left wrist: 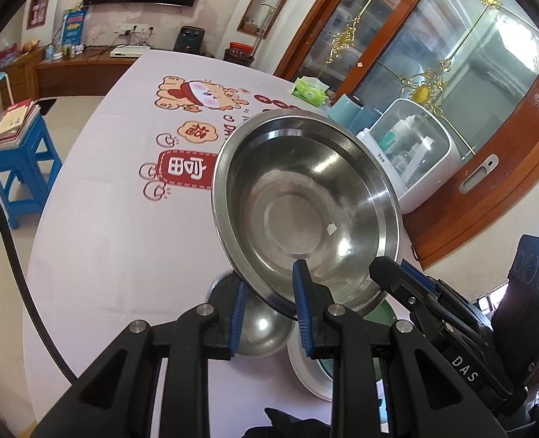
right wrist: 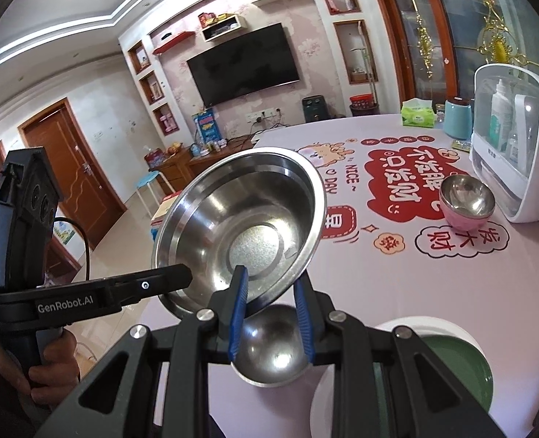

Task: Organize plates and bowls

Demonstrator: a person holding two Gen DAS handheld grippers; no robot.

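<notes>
Above the tabletop (right wrist: 397,292), both tongs grip one steel basin (left wrist: 306,197).
Left tongs (left wrist: 269,284) and right tongs (right wrist: 269,281) each pinch its near rim between narrow blue pads, holding it tilted in the air over a small steel bowl (right wrist: 273,346) beside a green plate (right wrist: 463,368); a pink bowl (right wrist: 466,200) sits farther off.

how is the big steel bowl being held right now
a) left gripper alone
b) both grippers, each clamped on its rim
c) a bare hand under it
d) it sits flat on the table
b: the big steel bowl is tilted up off the table, with the right gripper pinching its near rim and the left gripper clamped on the rim too.
</notes>
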